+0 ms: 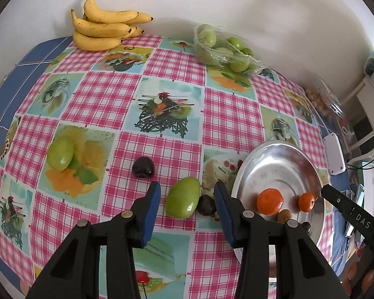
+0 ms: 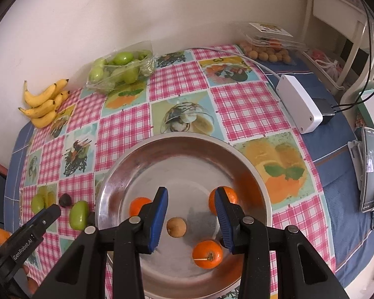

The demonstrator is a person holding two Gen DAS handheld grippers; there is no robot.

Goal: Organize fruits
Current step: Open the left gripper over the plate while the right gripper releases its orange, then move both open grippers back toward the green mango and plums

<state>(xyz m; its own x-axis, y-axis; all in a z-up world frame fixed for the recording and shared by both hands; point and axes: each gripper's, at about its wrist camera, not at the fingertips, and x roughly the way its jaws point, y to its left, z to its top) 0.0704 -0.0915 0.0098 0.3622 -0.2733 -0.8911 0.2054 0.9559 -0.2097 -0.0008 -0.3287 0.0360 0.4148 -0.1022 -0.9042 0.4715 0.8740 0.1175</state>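
I see the surface first, under its pink checked cloth, running back to the pale wall; its middle stretch is bare cloth, roomy between the far fruit and the near fruit; blue cloth shows along its left and right edges.

Next is the steel plate at the near right, its rim close to the surface's front edge; inside it lie three oranges, spread apart, and a small brown fruit near the centre; the far half of the plate is bare metal.

Against the wall sit the bananas at the far left corner and a clear pack of green fruit to their right; a white box with its cable lies by the right edge, near a phone.

My left gripper hangs over the cloth just left of the plate's rim; its fingers stand released, with a green fruit and a dark plum lying touching each other below the gap, neither pinched; another dark plum and a second green fruit lie farther left, well apart.

My right gripper hangs above the plate; its fingers are released and grasp nothing, the brown fruit below the gap.
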